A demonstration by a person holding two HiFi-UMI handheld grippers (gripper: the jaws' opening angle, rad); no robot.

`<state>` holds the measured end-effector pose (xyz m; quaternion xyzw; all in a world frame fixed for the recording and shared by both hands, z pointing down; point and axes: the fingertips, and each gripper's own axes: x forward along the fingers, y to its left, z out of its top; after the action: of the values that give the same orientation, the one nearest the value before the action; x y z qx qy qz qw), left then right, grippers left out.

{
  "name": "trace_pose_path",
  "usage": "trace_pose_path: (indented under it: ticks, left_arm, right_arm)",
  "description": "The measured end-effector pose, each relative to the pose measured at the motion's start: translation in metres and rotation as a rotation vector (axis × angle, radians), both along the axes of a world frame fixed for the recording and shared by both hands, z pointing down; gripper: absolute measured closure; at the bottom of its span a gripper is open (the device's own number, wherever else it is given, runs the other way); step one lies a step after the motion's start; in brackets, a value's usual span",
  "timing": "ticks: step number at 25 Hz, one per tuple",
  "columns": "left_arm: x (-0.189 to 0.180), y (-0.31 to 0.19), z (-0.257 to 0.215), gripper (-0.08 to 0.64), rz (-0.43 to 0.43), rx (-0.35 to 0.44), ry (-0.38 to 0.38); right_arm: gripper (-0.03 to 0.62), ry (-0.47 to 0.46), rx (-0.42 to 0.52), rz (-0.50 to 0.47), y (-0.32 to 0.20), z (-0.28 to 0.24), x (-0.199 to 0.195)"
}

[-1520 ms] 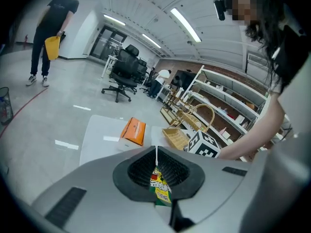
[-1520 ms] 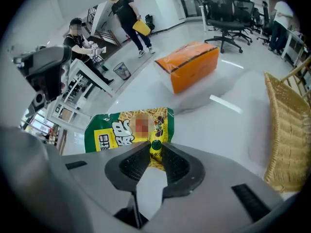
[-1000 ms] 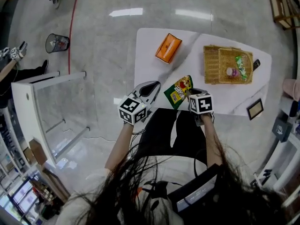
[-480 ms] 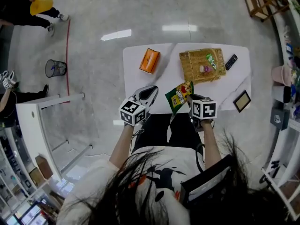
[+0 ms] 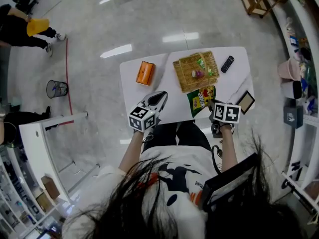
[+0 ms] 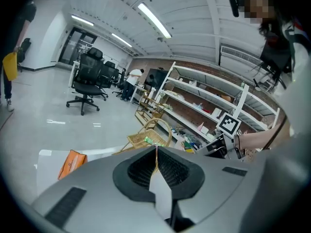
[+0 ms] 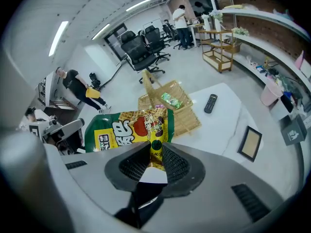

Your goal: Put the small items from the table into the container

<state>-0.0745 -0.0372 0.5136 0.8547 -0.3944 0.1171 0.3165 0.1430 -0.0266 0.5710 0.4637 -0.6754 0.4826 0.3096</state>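
Observation:
My right gripper is shut on a corner of a green and yellow snack bag, which hangs above the white table just in front of the wicker basket. In the right gripper view the snack bag sticks out from between the jaws of the right gripper, with the basket beyond it. The basket holds a green packet and a small pinkish item. My left gripper hovers over the table's front edge, shut and empty. An orange packet lies at the table's far left.
A black remote lies to the right of the basket and a small picture frame near the table's right edge. Shelving lines the right side, a white cabinet stands at the left, and a person stands far off.
Both grippers have risen. The right one carried the snack bag rightward, from left of the basket to just in front of it. The left gripper stayed shut and empty.

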Motion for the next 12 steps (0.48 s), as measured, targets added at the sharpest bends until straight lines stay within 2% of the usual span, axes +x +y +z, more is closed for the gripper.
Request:
trace_pose_path:
  ticks: [12]
  left_arm:
    - [0.054, -0.020, -0.015, 0.554, -0.034, 0.018, -0.001]
  right_arm:
    - [0.509, 0.111, 0.059, 0.129, -0.083, -0.011, 0.117]
